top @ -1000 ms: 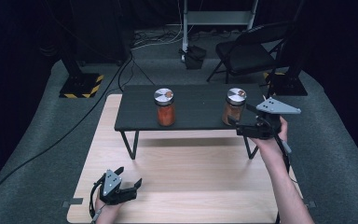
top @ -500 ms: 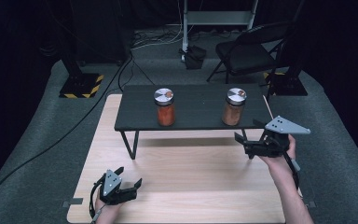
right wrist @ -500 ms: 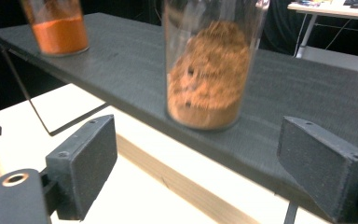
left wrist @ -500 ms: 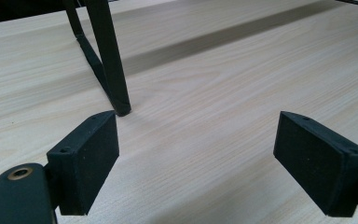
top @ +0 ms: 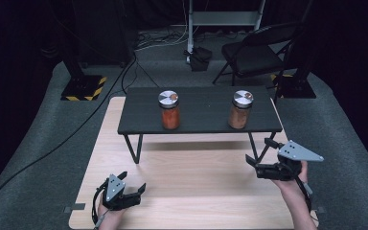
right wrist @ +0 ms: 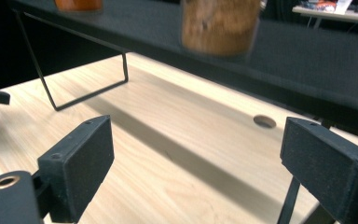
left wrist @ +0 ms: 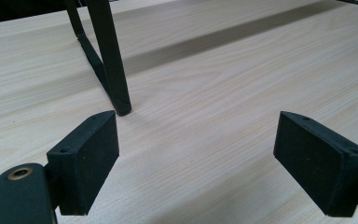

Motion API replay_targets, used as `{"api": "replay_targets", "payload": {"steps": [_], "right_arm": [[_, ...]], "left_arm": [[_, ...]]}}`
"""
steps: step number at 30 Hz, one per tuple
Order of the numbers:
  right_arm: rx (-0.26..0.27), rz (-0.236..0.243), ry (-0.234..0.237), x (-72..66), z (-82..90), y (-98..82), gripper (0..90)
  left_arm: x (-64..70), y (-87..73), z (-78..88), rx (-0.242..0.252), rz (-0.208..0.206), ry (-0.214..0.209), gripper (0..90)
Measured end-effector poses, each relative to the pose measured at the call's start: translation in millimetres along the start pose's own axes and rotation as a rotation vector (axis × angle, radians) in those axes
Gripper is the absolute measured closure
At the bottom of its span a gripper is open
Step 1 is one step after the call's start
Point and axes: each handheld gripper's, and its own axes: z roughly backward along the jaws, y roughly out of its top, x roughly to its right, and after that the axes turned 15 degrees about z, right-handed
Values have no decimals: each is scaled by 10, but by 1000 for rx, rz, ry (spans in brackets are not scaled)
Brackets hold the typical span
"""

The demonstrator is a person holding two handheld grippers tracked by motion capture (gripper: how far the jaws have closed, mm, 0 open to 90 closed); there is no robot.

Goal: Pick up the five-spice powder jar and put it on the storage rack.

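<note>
Wooden worktop (top: 196, 191) carries a low black shelf-like stand (top: 199, 117) on thin wire legs; two glass jars sit on top, well apart. The jar nearest the work is the brown-filled jar (top: 240, 109), on the stand's right end, upright, silver lid (top: 243, 97) on; it also shows blurred at the top of the right gripper view (right wrist: 219, 25). The other, the orange-filled jar (top: 170, 110), stands left of centre, also lidded. Right hand-held gripper (top: 258, 158) hangs off the stand's front right corner, below the brown jar and apart from it; its jaws have just been opening, now spread wide with nothing between them, bare wood showing between the pads (right wrist: 81, 163). Left hand-held gripper (top: 133, 184) rests low near the worktop's front left, jaws also spread and empty, pointing at a stand leg (left wrist: 109, 60). Handling, as a judgement: a full glass jar is likely fairly heavy, rigid, smooth-walled and slippery, and breakable if dropped or knocked off the edge. Best hold looks like the straight body mid-height, pads on opposite sides, level approach. Avoid the lid rim: a narrower bite, and it may turn. The stand looks light, so side pushes could shift it.
</note>
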Motion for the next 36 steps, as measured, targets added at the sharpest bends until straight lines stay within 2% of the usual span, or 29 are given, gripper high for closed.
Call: {"api": "replay_targets", "payload": {"steps": [7, 14, 21, 24, 27, 36], "right_arm": [[-30, -42, -14, -76, 53, -344, 81], [-61, -50, -46, -178, 109, -627, 82], [-62, -77, -85, -348, 149, -963, 86], [-87, -59, -88, -386, 153, -1003, 87], [-94, -62, -90, -386, 166, -1049, 86], [-111, -105, -97, -358, 183, -1145, 87]], "left_arm": [[3, 0, 0, 0, 0, 2, 140], [3, 2, -1, -1, 2, 2, 140], [0, 12, -6, -4, 6, 5, 140], [4, 12, -9, -4, 8, 7, 140], [8, 11, -6, -5, 0, 6, 140], [2, 10, -4, -5, 3, 3, 140]]}}
